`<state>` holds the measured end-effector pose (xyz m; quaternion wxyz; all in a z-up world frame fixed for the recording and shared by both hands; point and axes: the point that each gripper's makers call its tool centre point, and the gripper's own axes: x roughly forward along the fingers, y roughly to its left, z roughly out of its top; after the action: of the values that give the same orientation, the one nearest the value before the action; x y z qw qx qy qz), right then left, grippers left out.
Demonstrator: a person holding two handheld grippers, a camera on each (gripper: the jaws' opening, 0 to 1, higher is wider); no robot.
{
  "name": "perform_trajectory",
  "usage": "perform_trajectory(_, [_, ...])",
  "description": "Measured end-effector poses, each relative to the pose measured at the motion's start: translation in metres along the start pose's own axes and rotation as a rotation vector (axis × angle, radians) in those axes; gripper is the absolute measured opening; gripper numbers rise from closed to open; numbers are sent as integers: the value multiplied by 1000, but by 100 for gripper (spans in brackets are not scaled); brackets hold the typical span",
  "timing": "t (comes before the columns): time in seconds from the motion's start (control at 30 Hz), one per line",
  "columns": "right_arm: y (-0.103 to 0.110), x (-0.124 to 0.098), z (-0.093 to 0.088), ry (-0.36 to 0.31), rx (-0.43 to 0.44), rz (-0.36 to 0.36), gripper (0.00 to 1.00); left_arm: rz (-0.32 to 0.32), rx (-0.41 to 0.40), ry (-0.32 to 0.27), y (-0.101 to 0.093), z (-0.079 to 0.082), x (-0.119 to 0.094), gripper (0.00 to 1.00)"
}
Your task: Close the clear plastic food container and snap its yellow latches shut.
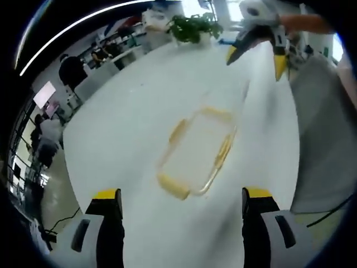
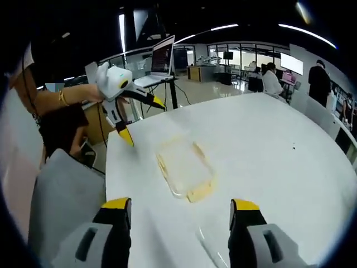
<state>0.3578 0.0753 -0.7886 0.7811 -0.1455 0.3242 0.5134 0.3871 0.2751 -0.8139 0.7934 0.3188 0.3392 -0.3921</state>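
A clear plastic container (image 1: 196, 152) with yellow latches (image 1: 173, 187) lies on the white table, blurred in both views. In the left gripper view it rests just ahead of my left gripper (image 1: 181, 196), whose jaws stand wide apart with nothing between them. My right gripper (image 1: 255, 60) hovers open beyond the container's far end. In the right gripper view the container (image 2: 184, 166) lies ahead of the right gripper (image 2: 180, 206), which is open and holds nothing. The left gripper (image 2: 142, 120), held by a hand, hangs open over the table's far left edge. I cannot tell whether the latches are snapped.
The white table (image 2: 268, 145) is broad and rounded. A grey chair (image 2: 61, 190) stands at its edge near the person. A potted plant (image 1: 192, 27) sits at the far end. A laptop (image 2: 162, 56) stands on a stand behind. People sit at distant desks.
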Motion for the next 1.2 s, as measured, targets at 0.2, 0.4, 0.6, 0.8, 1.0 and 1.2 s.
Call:
perform_trajectory(0.2, [-9, 11, -3, 64, -74, 18, 71, -41, 60, 26, 8, -4, 9, 87])
perform_trajectory(0.4, [-13, 24, -6, 102, -109, 47, 70, -56, 83, 33, 17, -6, 15, 85])
perform_trajectory(0.6, [-19, 40, -7, 138, -150, 66, 69, -72, 145, 60, 20, -10, 27, 85])
perform_trajectory(0.8, [-23, 54, -10, 173, -186, 93, 69, -125, 184, 67, 17, -9, 37, 83])
perform_trajectory(1.0, [-32, 64, -18, 243, -312, 87, 63, -191, 191, 75, 14, -11, 45, 79])
perform_trajectory(1.2, [-30, 73, -23, 282, -330, 112, 63, -228, 211, 78, 16, -12, 50, 76])
